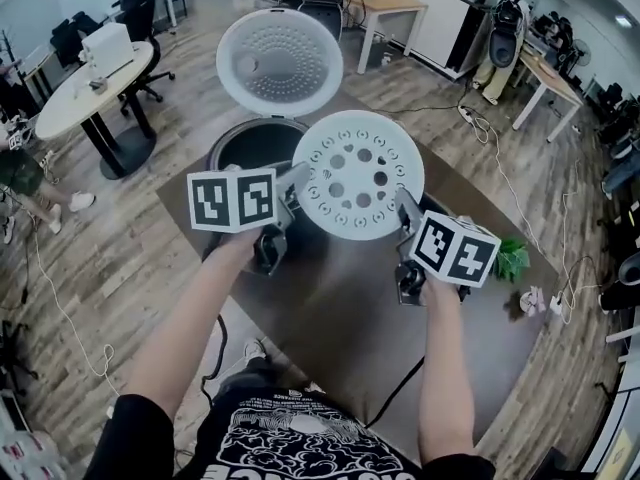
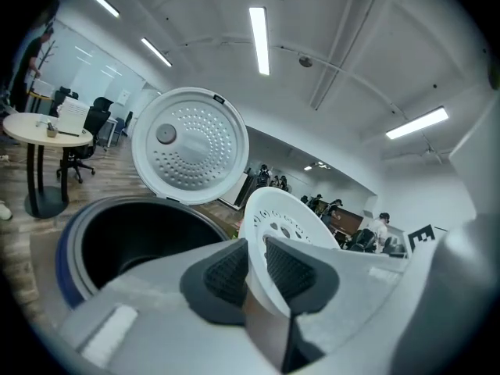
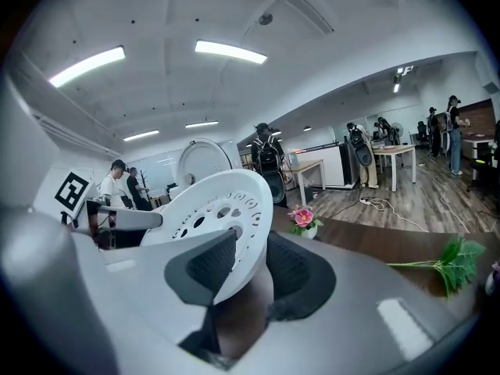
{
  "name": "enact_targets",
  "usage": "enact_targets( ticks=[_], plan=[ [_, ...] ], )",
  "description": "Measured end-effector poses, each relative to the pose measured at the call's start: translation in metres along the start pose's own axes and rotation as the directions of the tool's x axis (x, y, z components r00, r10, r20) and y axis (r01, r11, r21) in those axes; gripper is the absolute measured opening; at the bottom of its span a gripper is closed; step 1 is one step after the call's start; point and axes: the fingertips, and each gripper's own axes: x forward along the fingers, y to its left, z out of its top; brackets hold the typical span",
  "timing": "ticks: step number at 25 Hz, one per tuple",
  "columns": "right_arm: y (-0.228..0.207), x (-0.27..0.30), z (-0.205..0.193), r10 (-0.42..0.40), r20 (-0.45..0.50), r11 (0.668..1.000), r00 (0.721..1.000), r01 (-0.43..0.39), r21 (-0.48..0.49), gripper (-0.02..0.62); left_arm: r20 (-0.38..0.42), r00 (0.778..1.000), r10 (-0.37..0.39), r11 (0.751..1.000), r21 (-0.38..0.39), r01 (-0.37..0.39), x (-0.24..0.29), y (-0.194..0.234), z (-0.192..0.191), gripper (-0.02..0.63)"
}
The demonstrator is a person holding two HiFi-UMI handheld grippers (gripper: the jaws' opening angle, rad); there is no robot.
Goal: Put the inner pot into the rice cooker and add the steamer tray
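Steamer tray (image 1: 358, 174) hangs over the brown table (image 1: 350, 308), just beside the cooker (image 1: 245, 146) with its lid (image 1: 279, 60) up, the left gripper (image 1: 300, 175) and right gripper (image 1: 405, 206) clamped on opposite rims. Only the left gripper view looks into the cooker's dark inside; only the right gripper view shows a pink flower (image 3: 303, 218) on the table, with wood floor (image 1: 140, 268) and a round desk (image 1: 88, 93) around

Plank floor (image 1: 130, 258) runs all round the dark table (image 1: 340, 318) before me. Left of that table stands a round white table (image 1: 85, 93), perhaps bearing a printer (image 1: 108, 43); beyond the dark one, a pale desk (image 1: 390, 6). Strip lights (image 2: 259, 41) glow overhead.
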Motion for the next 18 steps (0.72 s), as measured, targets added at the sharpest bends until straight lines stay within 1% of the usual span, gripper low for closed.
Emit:
enact_targets(
  ticks=[6,11,13,18],
  plan=[
    [0.047,0.031,0.017,0.059,-0.01,0.998,0.998,-0.059,-0.022,0.126,0.036,0.998,0.045,0.999,-0.019,-0.044,-0.027,0.039,0.03,0.083],
    [0.106,0.069,0.011,0.103,-0.014,0.994,0.995,-0.104,-0.033,0.126,0.058,0.995,0.084,0.996,-0.037,-0.082,-0.06,0.098,0.044,0.083],
    [0.115,0.074,0.009,0.119,-0.018,0.992,0.993,-0.12,-0.034,0.126,0.07,0.993,0.098,0.995,-0.042,-0.095,-0.068,0.105,0.046,0.083],
    [0.113,0.084,0.004,0.141,-0.042,0.99,0.989,-0.142,-0.024,0.129,0.073,0.99,0.122,0.992,-0.051,-0.119,-0.066,0.111,0.045,0.083]
  ],
)
